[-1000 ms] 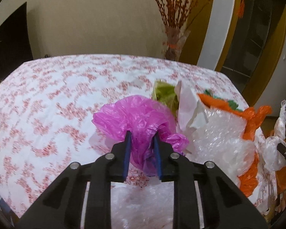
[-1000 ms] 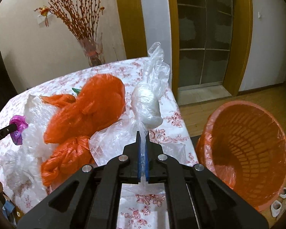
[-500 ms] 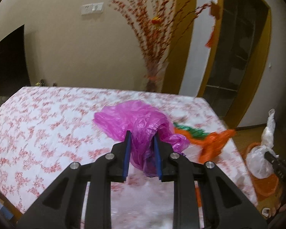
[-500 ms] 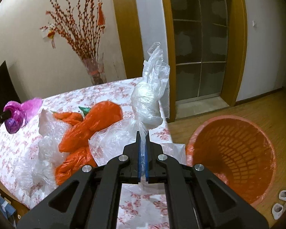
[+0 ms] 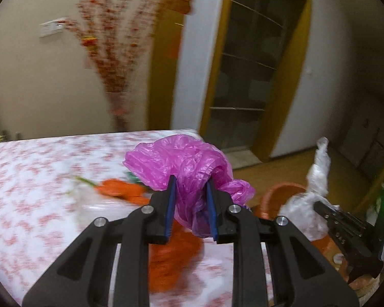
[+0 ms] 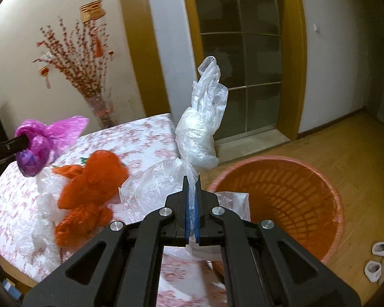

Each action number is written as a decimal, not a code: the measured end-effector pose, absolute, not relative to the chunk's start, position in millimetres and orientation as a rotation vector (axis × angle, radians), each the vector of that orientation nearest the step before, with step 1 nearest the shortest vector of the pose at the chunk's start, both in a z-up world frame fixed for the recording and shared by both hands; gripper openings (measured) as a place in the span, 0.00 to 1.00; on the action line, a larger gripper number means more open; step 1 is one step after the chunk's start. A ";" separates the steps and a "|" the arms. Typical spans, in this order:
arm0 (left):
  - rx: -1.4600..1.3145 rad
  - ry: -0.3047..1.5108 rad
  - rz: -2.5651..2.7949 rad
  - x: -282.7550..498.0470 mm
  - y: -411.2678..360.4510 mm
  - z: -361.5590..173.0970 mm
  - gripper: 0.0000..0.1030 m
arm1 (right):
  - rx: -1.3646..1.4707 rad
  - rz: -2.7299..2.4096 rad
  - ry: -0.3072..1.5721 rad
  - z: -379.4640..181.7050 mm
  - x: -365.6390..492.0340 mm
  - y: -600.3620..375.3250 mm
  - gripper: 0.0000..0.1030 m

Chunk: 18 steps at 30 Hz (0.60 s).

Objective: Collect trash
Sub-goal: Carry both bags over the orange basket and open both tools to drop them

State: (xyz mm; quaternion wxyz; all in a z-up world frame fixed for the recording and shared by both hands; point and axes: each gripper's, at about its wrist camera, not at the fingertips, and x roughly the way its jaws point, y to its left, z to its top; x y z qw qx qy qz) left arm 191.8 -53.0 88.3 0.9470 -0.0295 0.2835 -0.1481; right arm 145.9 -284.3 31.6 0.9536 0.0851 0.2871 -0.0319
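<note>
The left gripper (image 5: 190, 206) has its blue-padded fingers (image 5: 170, 204) clamped on a crumpled magenta plastic bag (image 5: 181, 163), held in the air above the table with the red-flowered white cloth (image 5: 38, 179); the bag's lower end hides part of the orange plastic bags (image 6: 89, 184) lying on the table, and that view is smeared by motion blur, so the table's contents are hard to make out. The right gripper (image 6: 191, 209) has its fingers pressed tight on the twisted neck of a knotted clear plastic bag (image 6: 199, 133), which stands up above them beside the table's edge. The orange slatted plastic waste basket (image 6: 307, 179) stands on the wooden floor (image 6: 358, 148) just beside the table, its near side cut off by the gripper's black frame. Crumpled clear plastic film (image 6: 44, 217) lies under the orange bags.
</note>
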 end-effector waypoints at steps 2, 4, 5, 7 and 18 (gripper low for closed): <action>-0.048 0.589 -0.358 194.7 -81.5 82.3 0.22 | 0.184 -0.090 0.585 29.6 141.7 -298.3 0.03; -0.044 0.599 -0.397 197.5 -99.0 76.7 0.22 | 0.192 -0.113 0.584 28.7 136.6 -311.4 0.03; -0.044 0.605 -0.422 198.9 -110.7 73.7 0.22 | 0.197 -0.124 0.583 28.6 134.2 -318.1 0.03; -0.045 0.614 -0.462 199.6 -130.1 69.9 0.22 | 0.207 -0.147 0.583 27.8 129.9 -331.5 0.03; -0.012 0.678 -0.610 216.8 -209.2 35.8 0.22 | 0.247 -0.243 0.582 22.5 117.0 -382.3 0.03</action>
